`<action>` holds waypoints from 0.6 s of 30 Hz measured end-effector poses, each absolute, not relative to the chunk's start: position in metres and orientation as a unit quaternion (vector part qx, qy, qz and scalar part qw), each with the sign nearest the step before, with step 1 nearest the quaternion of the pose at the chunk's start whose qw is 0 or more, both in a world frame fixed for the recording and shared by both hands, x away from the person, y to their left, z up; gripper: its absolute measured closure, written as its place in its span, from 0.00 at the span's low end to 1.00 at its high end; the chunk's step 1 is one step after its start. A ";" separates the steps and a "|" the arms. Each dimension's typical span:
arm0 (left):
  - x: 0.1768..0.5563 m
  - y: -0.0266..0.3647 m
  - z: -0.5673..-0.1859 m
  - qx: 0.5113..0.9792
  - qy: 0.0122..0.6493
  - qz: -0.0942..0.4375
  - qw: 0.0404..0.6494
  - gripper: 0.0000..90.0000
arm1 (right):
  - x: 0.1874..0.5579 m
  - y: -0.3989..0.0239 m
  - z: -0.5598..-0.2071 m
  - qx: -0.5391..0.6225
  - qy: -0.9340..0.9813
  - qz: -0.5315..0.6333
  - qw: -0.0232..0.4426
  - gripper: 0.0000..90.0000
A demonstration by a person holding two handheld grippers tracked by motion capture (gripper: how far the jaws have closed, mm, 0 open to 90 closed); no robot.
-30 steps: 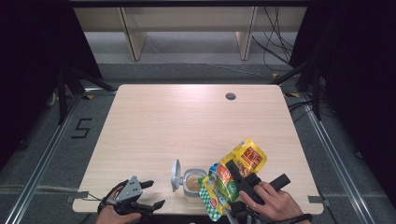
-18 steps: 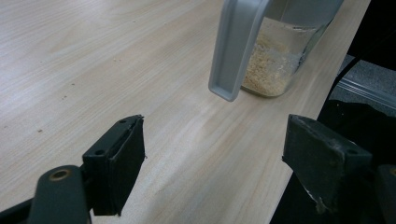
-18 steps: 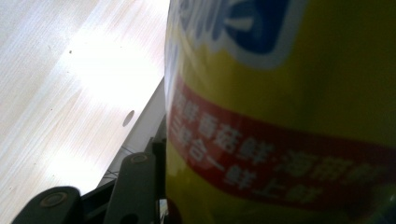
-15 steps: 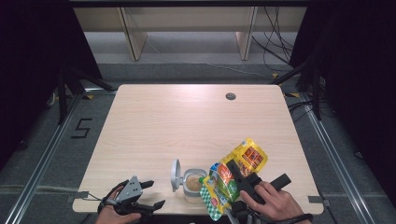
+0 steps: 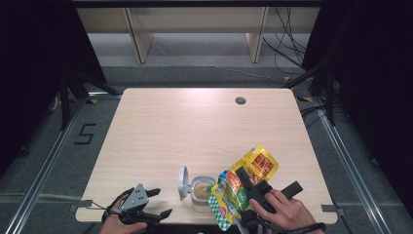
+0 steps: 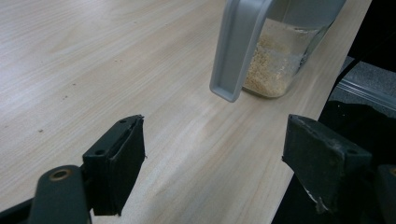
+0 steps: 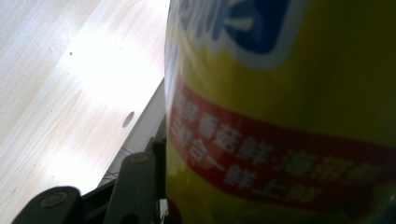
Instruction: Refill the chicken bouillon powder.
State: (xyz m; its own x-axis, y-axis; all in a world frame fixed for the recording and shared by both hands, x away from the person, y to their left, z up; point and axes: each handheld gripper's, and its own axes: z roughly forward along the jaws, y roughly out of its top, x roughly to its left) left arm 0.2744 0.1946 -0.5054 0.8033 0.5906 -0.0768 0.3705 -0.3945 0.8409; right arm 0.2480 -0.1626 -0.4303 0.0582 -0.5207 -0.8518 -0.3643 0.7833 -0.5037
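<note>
Near the front edge of the surface (image 5: 160, 126): a clear jar (image 5: 200, 191) stands with its grey lid (image 5: 182, 176) swung open to its left.
Jar contents: pale beige granules lie inside; in the left gripper view they show through the clear wall (image 6: 275, 65), behind the hanging lid (image 6: 238, 46).
Pouch: a yellow printed pouch (image 5: 243, 183), with red, green and blue markings, is tilted, its lower end just beside the jar's right side and its upper end pointing away to the right.
Right gripper (image 5: 253, 187): clamped on the pouch, with the person's right hand (image 5: 282, 212) around its body at the front right of the surface.
Right gripper view: the pouch (image 7: 289, 107) sits close against the lens, showing a red band with printed characters and a blue patch above it; one black jaw rises at the lower left, against the pouch's edge.
Left gripper (image 5: 158, 204): jaws apart with nothing between them, resting at the front left corner of the surface, held by the left hand (image 5: 119, 224).
Left gripper view: both black jaws stand wide over bare wood, pointing towards the jar, which is near but not touched.
Surface: light wood with a small round hole (image 5: 240, 100) towards its far right.
Around the surface: grey floor, a "5" marked on it at the left (image 5: 85, 134), and cables at the far right (image 5: 287, 39).
</note>
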 end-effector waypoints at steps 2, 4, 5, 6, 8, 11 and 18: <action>0.276 0.196 -0.505 0.834 0.280 0.123 0.459 0.23 | 0.248 -0.163 -0.430 -0.323 0.683 -0.060 0.653 0.65; 0.275 0.195 -0.505 0.828 0.286 0.121 0.468 0.23 | 0.247 -0.162 -0.428 -0.325 0.686 -0.060 0.648 0.65; 0.275 0.196 -0.505 0.831 0.283 0.124 0.462 0.23 | 0.247 -0.163 -0.429 -0.323 0.682 -0.058 0.654 0.65; 0.275 0.197 -0.504 0.836 0.281 0.122 0.455 0.23 | 0.247 -0.162 -0.429 -0.324 0.682 -0.059 0.653 0.65; 0.275 0.195 -0.505 0.828 0.287 0.120 0.466 0.23 | 0.247 -0.162 -0.429 -0.325 0.682 -0.060 0.653 0.65; 0.275 0.196 -0.505 0.830 0.286 0.124 0.463 0.23 | 0.247 -0.162 -0.430 -0.325 0.683 -0.059 0.652 0.65; 0.275 0.196 -0.504 0.833 0.277 0.126 0.463 0.23 | 0.247 -0.162 -0.430 -0.325 0.682 -0.060 0.652 0.65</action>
State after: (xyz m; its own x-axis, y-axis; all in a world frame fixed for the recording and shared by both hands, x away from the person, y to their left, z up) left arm 0.2755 0.1959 -0.5039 0.8152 0.5773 -0.0470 0.3444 -0.4179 0.8407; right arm 0.2470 -0.1623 -0.4299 0.0625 -0.5219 -0.8507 -0.3650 0.7814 -0.5061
